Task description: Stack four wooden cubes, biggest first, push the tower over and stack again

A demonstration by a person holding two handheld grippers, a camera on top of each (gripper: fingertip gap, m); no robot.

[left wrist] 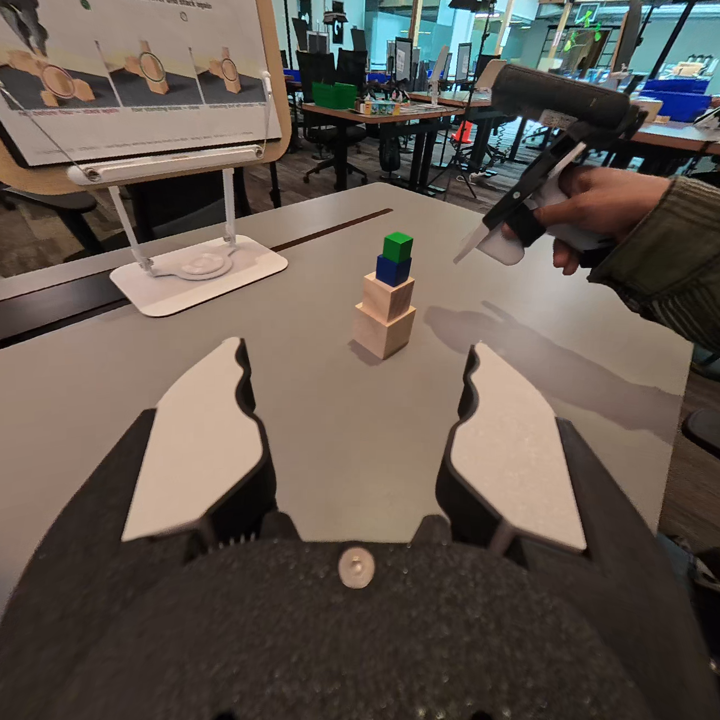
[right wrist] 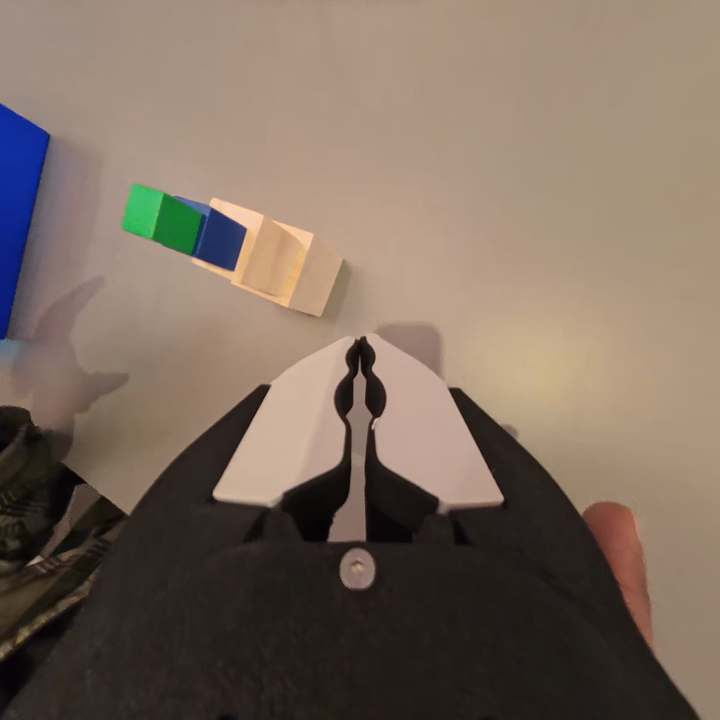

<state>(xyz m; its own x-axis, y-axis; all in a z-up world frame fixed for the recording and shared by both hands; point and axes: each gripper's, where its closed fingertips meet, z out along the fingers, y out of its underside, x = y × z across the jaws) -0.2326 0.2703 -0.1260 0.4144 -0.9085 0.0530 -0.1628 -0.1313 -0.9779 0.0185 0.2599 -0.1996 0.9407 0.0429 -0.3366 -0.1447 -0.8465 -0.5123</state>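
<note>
1. Wood, plain and painted: the tower point(left wrist: 387, 296) stands mid-surface, four cubes, biggest plain cube point(left wrist: 383, 331) at the base, second plain cube point(left wrist: 389, 298) on it, then blue cube point(left wrist: 393, 269), green cube point(left wrist: 397, 247) on top. Judge them light, rigid, smooth-faced; each sits slightly twisted on the one below, so the tower should topple readily.
2. Take any cube across two flat opposite sides, square-on.
3. Your left gripper point(left wrist: 356, 362) hovers short of the tower, jaws wide and empty; your right gripper point(right wrist: 362, 341), beside and above the tower, has jaws closed on nothing.
4. The grey surface point(left wrist: 331, 448) is smooth and matte; a white stand point(left wrist: 198, 272) sits beyond-left of the tower, an office behind.
</note>
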